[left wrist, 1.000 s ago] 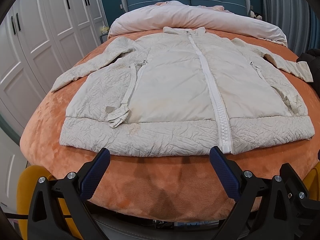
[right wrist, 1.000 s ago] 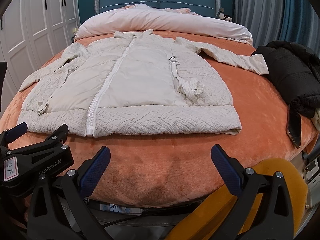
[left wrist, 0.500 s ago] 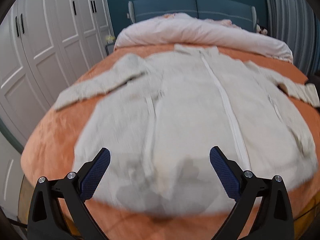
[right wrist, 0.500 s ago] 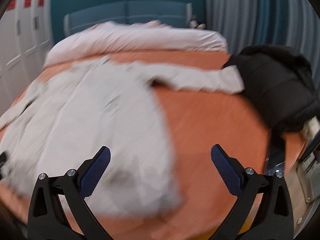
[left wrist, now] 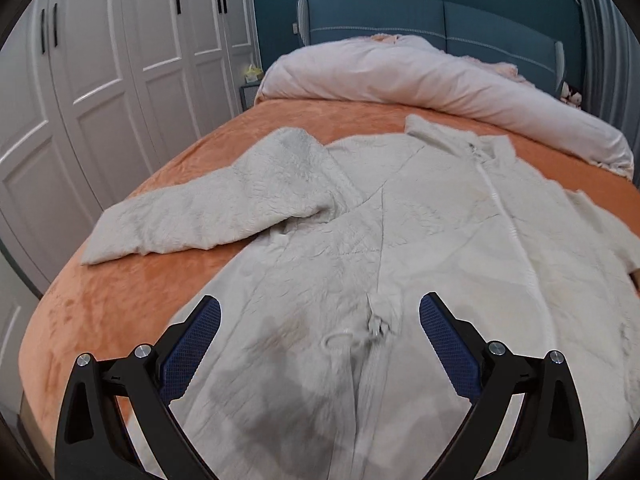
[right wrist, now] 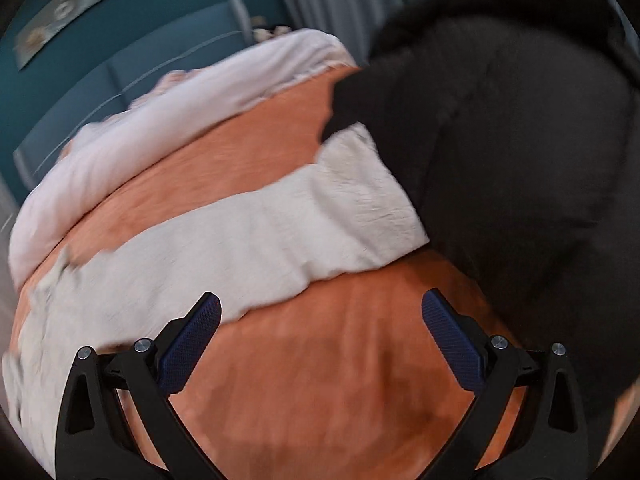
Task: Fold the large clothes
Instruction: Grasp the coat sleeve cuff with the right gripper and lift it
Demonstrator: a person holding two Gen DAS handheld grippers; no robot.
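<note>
The white jacket [left wrist: 400, 240] lies zipped and face up on the orange bed cover [left wrist: 120, 292], collar at the far end near the rolled duvet [left wrist: 420, 80].

1. Left sleeve [left wrist: 208, 216]: it extends left and near from the shoulder, flat on the cover, with its cuff nearest the white wardrobe doors [left wrist: 100, 80]. The left gripper [left wrist: 320, 332] hovers above the jacket front beside the pocket zipper pull [left wrist: 376, 326], fingers spread wide and holding nothing.
2. Right sleeve [right wrist: 280, 240]: it lies across the cover with its cuff touching the black garment [right wrist: 520, 160] at the right. The right gripper [right wrist: 320, 332] hangs over bare cover just near of this sleeve, fingers apart and empty.

Recommended procedure: grasp each sleeve close to its cuff, pinching both fabric layers. Lift only enough to clear the cover, then carry the sleeve inward across the chest, parallel to the zipper. Draw the right cuff away from the black garment first to avoid dragging it.

Change from one second ago: both grippers stood at the foot of the bed, short of the hem. The left has since advanced over the body; the right has swung toward the right sleeve. The jacket has not moved.
</note>
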